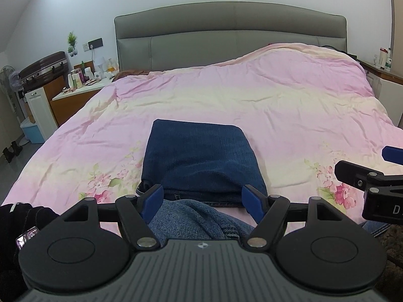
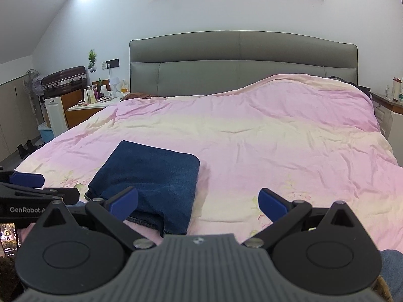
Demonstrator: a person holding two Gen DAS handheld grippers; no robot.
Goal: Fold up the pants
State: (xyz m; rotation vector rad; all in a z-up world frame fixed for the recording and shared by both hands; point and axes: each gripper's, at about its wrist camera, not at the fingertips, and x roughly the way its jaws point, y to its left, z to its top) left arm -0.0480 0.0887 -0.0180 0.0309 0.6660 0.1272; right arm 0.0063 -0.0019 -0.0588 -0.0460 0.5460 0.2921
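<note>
Dark blue denim pants (image 1: 201, 161) lie folded into a compact rectangle on the pink floral bedspread (image 1: 226, 95), near the bed's front edge. My left gripper (image 1: 204, 198) is open and empty, pulled back just short of the pants' near edge. My right gripper (image 2: 199, 202) is open and empty, to the right of the folded pants (image 2: 151, 176), above the bedspread (image 2: 277, 138). The right gripper also shows at the right edge of the left wrist view (image 1: 365, 166), and the left gripper at the left edge of the right wrist view (image 2: 27, 183).
A grey padded headboard (image 1: 226, 32) stands at the back. A cluttered nightstand (image 1: 83, 85), a suitcase (image 1: 42, 68) and a fan (image 1: 10, 83) are to the left. A shelf with bottles (image 1: 385, 60) is at the right. My denim-clad leg (image 1: 196, 216) is below the left gripper.
</note>
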